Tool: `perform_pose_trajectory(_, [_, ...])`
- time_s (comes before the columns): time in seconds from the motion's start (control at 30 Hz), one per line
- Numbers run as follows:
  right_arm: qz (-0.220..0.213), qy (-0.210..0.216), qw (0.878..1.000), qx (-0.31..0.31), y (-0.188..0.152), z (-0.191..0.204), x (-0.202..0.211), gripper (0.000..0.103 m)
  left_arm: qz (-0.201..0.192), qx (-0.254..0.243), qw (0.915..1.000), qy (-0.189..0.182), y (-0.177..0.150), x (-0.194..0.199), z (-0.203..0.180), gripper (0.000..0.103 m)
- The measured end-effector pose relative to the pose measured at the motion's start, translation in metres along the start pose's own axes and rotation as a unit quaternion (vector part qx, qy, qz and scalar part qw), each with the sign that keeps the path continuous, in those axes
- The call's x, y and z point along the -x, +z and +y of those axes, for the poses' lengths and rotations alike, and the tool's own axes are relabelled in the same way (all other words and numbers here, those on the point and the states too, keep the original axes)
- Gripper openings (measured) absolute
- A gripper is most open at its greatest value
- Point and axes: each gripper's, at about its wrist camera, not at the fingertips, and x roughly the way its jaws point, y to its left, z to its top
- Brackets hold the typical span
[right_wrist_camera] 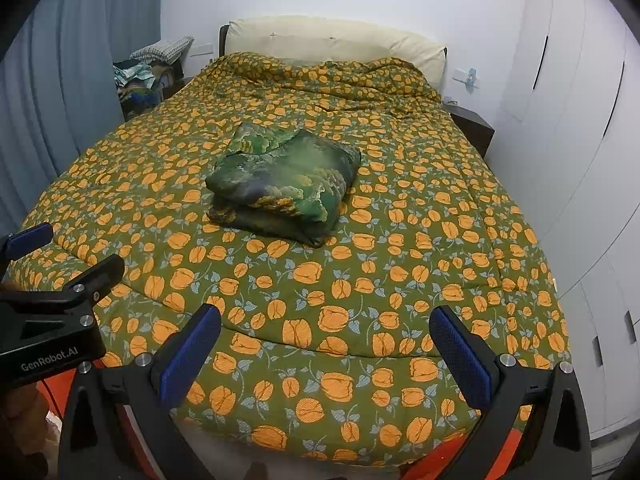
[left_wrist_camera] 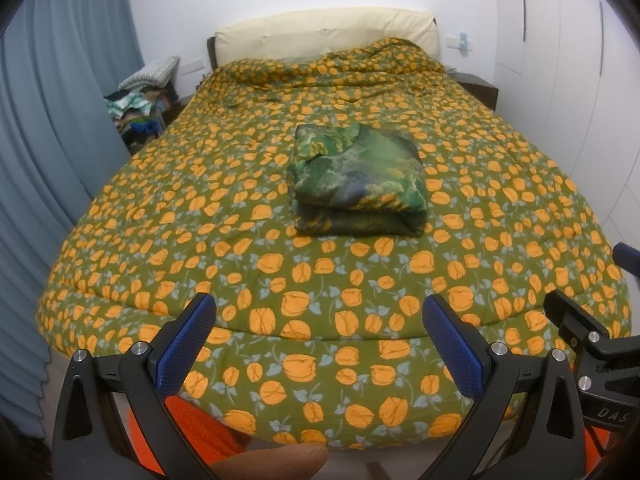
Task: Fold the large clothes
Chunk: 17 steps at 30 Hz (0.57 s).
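A green patterned garment (left_wrist_camera: pixel 356 180) lies folded in a thick rectangular bundle in the middle of the bed; it also shows in the right wrist view (right_wrist_camera: pixel 282 182). My left gripper (left_wrist_camera: pixel 316 312) is open and empty, held back over the foot of the bed, well short of the bundle. My right gripper (right_wrist_camera: pixel 324 320) is open and empty too, beside the left one at the foot of the bed. The right gripper's body shows at the right edge of the left wrist view (left_wrist_camera: pixel 592 344), and the left gripper's body at the left edge of the right wrist view (right_wrist_camera: pixel 52 320).
The bed is covered by an olive quilt with orange flowers (left_wrist_camera: pixel 280 272), with a cream headboard (left_wrist_camera: pixel 324 32) behind. A pile of clothes (left_wrist_camera: pixel 140 100) sits at the far left by a blue curtain (left_wrist_camera: pixel 48 140). White wardrobes (right_wrist_camera: pixel 580 140) line the right wall. A dark nightstand (right_wrist_camera: pixel 472 128) stands at the far right.
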Motion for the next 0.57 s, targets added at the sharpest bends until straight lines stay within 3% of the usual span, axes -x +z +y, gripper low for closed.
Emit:
perform_pose_trajectory(0.3, [0.004,0.000,1.000,0.000,0.0008,-0.0008,0.0003,0.103,0.005,0.000,1.0000,-0.005,-0.0019,-0.0019,0.0027,0.103])
perform_pose_trajectory(0.57, [0.006,0.000,1.000,-0.004,0.0008,-0.0030,-0.0020,0.103,-0.017,-0.017,0.9997,-0.002,-0.0021,0.0049,-0.0002,0.103])
